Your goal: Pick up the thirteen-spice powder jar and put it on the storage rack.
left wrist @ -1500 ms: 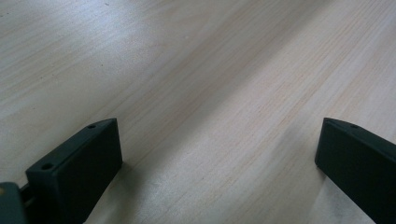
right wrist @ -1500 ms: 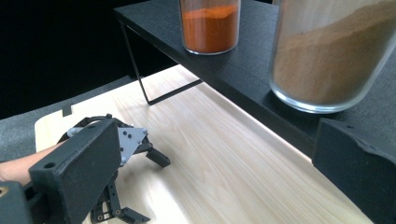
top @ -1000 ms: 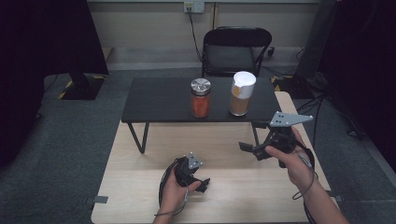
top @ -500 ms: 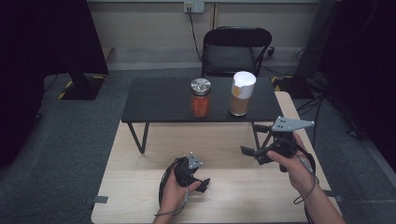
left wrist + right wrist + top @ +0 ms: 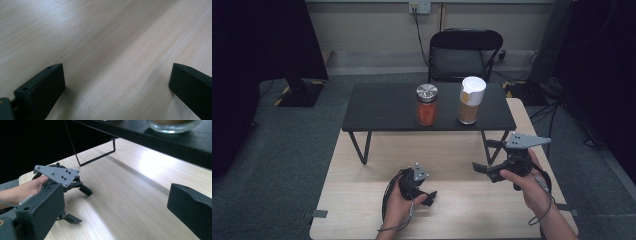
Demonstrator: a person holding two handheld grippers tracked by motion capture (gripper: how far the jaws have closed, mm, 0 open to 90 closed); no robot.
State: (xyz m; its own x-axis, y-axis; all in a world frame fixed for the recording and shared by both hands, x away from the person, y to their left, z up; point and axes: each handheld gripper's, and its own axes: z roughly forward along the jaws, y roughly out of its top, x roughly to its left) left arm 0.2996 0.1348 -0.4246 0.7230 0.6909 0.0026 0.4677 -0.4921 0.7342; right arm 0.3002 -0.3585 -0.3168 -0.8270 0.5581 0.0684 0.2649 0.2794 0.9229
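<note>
Left gripper (image 5: pixel 428 196), held low over the pale wooden counter (image 5: pixel 362 200) near its front edge; fingers (image 5: pixel 40 87) spread wide, nothing but bare wood grain between them in the left gripper view. Right gripper (image 5: pixel 484 170), raised above the counter's right half, grey three-cornered plate (image 5: pixel 526 141) on top, pointed leftward toward the other hand; fingers (image 5: pixel 42 207) likewise spread wide and empty in the right gripper view. Left hand (image 5: pixel 27 188) and its gripper seen farther off in that same view, resting close to the wood. Beyond both, a low black stand (image 5: pixel 382 107) on thin wire legs, set across the far part of the counter. On the stand, a jar of red contents with a metal lid (image 5: pixel 427 105) and, just beside it to the right, a taller jar of brown contents with a white lid (image 5: pixel 471 100); both upright, apart from each other, well apart from either gripper. Black chair (image 5: pixel 464 55) behind the stand, on grey carpet.
</note>
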